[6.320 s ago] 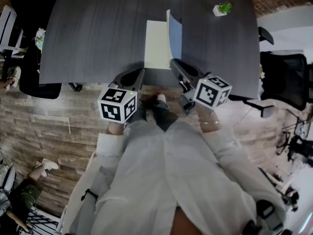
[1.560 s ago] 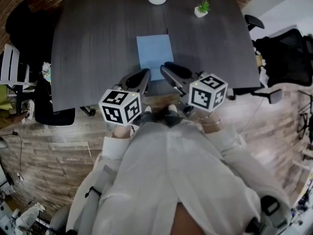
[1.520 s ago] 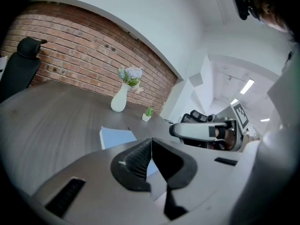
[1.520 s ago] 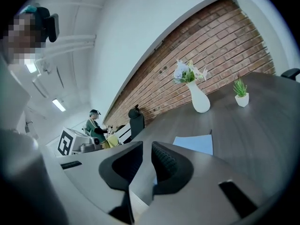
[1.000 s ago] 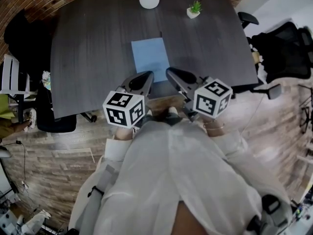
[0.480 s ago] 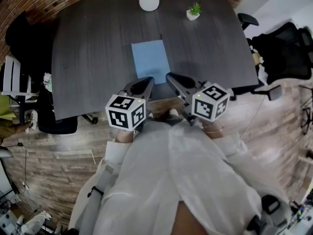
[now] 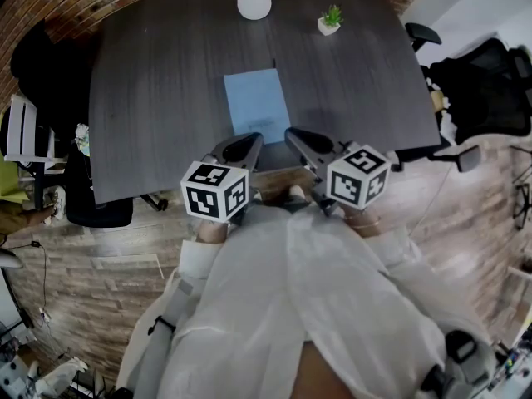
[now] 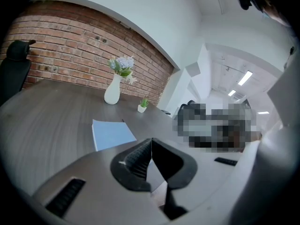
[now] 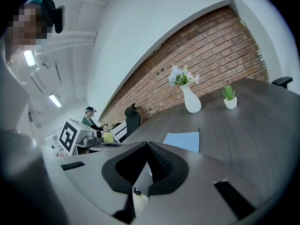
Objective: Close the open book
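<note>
At the far left, past the counter's (image 7: 158, 81) edge, a black chair (image 7: 83, 206) stands on a floor (image 7: 100, 289) of pale wood planks. This counter is a broad slab with a dark grey, streaky wood grain and rounded corners. Over its near edge the left gripper (image 7: 249, 142) hangs with its ribbed black jaws pressed together on nothing, as the left gripper view (image 8: 151, 142) shows. Just beyond it lies the book (image 7: 256, 104), a thin rectangle with a smooth light-blue cover, closed and flat on the counter, apart from both grippers. Farther back a smooth white bulbous vase (image 7: 253, 2) holds pale flowers. To the right, the right gripper (image 7: 295, 135) hangs in the same way, its jaws together and empty (image 9: 146, 145). A small spiky green plant (image 7: 330, 19) sits in a white pot near the far right corner. Some seconds earlier the book stood open, with white pages showing and one half raised upright; now only the blue cover shows.
</note>
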Demonstrator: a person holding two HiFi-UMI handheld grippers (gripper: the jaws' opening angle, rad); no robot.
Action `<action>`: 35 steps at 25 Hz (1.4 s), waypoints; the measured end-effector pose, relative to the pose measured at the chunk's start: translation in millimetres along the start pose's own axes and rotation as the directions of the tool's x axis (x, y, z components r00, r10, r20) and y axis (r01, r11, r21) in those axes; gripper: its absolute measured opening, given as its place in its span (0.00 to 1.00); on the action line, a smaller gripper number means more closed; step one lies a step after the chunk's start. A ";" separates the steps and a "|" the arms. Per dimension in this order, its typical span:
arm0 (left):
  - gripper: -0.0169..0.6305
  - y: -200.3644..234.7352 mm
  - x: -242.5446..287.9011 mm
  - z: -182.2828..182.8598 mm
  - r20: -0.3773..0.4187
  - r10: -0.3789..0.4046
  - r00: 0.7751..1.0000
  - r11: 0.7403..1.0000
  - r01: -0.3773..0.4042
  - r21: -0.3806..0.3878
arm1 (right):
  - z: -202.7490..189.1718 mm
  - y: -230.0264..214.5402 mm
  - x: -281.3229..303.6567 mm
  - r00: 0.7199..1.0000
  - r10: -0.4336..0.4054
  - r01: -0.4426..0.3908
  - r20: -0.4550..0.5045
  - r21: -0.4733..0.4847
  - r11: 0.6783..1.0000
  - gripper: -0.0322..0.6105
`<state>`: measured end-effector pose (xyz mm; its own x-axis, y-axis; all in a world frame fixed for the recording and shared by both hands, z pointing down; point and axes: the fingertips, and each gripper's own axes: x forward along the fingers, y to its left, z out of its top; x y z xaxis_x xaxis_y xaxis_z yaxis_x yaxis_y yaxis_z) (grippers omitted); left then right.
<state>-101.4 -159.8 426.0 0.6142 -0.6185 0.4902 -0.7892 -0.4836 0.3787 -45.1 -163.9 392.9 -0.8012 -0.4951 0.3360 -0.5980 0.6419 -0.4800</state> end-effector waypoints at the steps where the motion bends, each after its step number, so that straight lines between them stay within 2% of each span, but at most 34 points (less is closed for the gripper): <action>1: 0.04 -0.1 0.4 -0.9 -0.003 0.001 1.000 1.000 -0.001 0.000 | -0.5 -1.0 -0.3 1.000 -0.002 0.002 0.002 0.001 1.000 0.06; 35: 0.04 -3.9 -4.7 -11.4 -0.014 0.001 1.000 1.000 -0.001 -0.020 | -18.8 3.0 -5.5 0.999 0.015 -0.015 -0.045 -0.002 1.000 0.06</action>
<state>-101.2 -147.9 431.2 0.6134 -0.6101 0.5015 -0.7898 -0.4707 0.3934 -42.9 -148.3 404.9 -0.8102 -0.4586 0.3651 -0.5860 0.6506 -0.4831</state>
